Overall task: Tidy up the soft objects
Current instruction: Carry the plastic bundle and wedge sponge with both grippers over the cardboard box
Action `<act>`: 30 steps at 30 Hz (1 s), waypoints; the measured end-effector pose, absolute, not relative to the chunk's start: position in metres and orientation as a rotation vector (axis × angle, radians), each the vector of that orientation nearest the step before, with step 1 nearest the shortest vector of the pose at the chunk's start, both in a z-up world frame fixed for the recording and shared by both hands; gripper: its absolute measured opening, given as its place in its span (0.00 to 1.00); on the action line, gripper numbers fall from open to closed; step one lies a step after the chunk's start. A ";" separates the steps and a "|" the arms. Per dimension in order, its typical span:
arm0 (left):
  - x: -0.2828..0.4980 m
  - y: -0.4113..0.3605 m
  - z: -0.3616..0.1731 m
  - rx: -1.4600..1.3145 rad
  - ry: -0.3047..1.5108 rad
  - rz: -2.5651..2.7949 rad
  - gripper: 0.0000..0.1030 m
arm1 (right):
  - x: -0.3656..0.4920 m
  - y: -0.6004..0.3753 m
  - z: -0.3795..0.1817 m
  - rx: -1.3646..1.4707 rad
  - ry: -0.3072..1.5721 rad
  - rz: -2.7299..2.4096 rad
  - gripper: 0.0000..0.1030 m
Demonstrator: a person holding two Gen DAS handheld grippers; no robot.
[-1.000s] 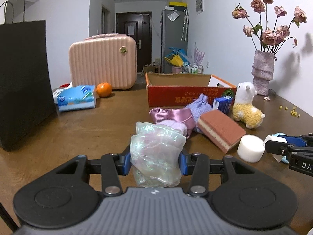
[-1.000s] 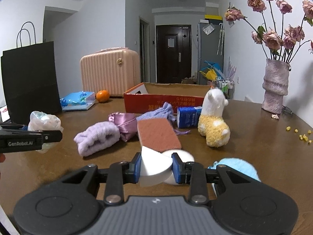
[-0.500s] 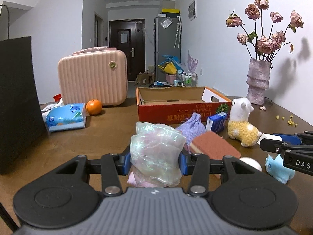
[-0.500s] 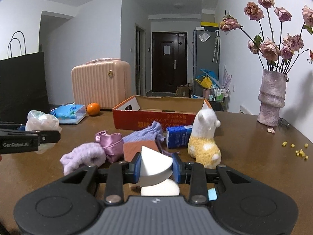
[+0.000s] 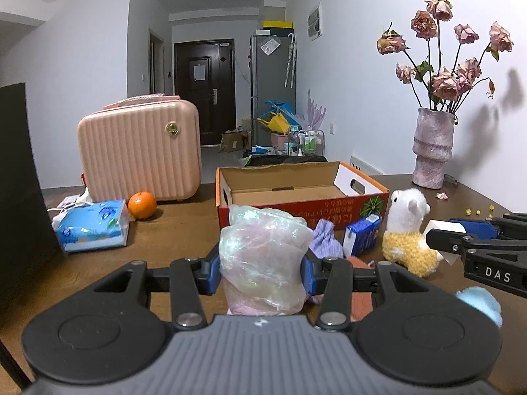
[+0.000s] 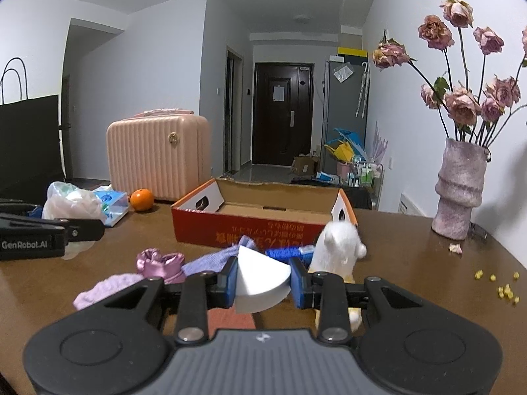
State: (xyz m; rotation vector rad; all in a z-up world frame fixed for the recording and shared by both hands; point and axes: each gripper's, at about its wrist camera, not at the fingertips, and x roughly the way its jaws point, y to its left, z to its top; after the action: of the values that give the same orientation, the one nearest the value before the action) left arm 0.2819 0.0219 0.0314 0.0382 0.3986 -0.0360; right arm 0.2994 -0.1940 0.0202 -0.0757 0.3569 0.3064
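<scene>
Carry step, by my read: left hand-held gripper (image 5: 262,271) clamps an iridescent plastic bag (image 5: 263,260), right hand-held gripper (image 6: 263,279) pinches a white foam wedge (image 6: 260,279); open cardboard box (image 6: 263,220) sits ahead of both, next calling for release above it.

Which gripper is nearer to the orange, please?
Left. The left gripper, holding the plastic bag, sits on the side of the orange; the right gripper is farther right.

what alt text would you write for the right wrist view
The right gripper holds a white foam wedge above a brown table, facing an open red cardboard box. A plush alpaca and purple cloths lie in front; the left gripper holds a plastic bag.
</scene>
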 end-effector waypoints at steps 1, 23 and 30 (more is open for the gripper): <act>0.285 0.021 0.032 0.040 0.396 -0.038 0.45 | 0.303 -0.194 0.022 -0.078 0.351 0.306 0.30; 0.376 0.010 0.051 0.013 0.349 -0.057 0.45 | 0.391 -0.200 0.051 -0.108 0.250 0.331 0.31; 0.403 0.009 0.050 0.036 0.347 -0.059 0.45 | 0.425 -0.210 0.055 -0.097 0.265 0.364 0.31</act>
State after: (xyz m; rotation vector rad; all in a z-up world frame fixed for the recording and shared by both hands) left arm 0.4029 0.0086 0.0501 0.0360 0.3474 -0.0588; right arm 0.4254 -0.2102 0.0549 -0.0973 0.2653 0.3638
